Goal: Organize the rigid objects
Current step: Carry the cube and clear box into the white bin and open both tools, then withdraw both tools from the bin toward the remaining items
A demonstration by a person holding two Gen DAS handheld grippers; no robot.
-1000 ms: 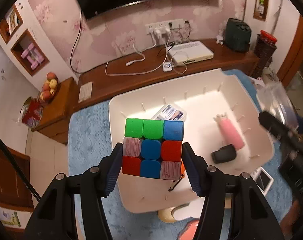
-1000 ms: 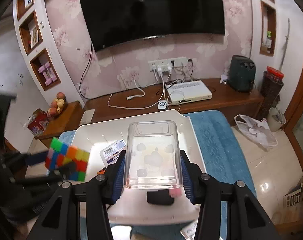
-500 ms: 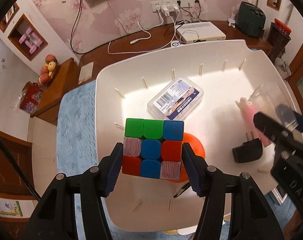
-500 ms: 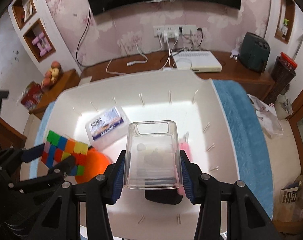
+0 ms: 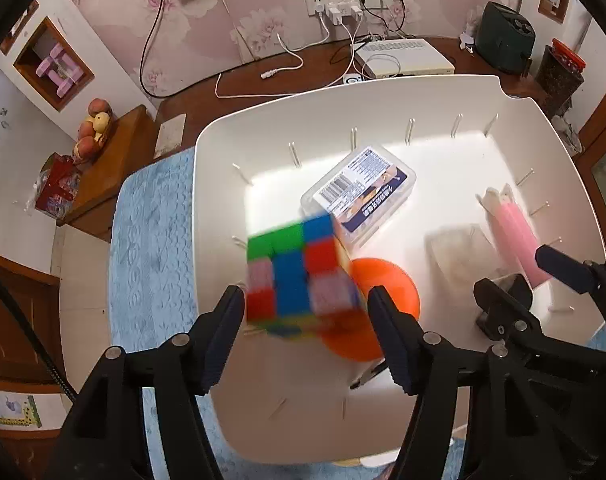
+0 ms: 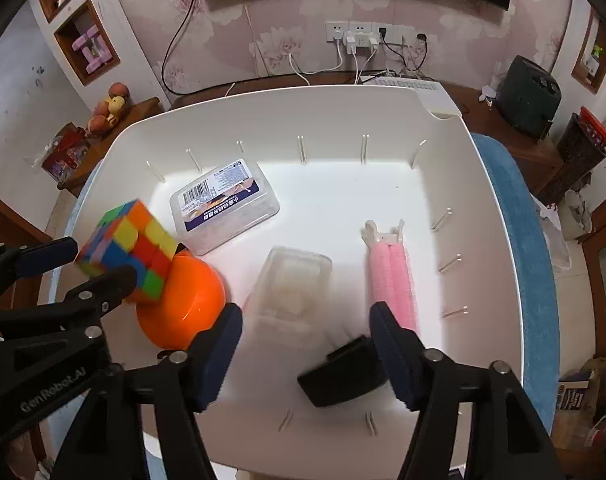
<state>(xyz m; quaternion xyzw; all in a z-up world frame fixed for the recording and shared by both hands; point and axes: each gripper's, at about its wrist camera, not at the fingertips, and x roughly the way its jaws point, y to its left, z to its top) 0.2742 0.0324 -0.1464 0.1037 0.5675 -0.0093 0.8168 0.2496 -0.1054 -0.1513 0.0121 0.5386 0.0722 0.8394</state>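
Cube [image 5: 299, 276] and clear box [image 6: 293, 288], gripped earlier, drop as both tools' jaws open

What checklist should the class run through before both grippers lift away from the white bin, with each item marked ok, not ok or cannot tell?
1. Left gripper clear of the puzzle cube: ok; jaws opening, gaps show on both sides of the blurred cube.
2. Cube at rest: not ok; it is blurred and tilted against the orange bowl.
3. Right gripper clear of the clear container: ok; jaws opening, pads apart from it.
4. Clear container settled on the floor of the white bin: cannot tell; it is blurred.
5. Labelled plastic box, pink roller and black object inside the bin: ok.
6. The two grippers apart from each other: ok.
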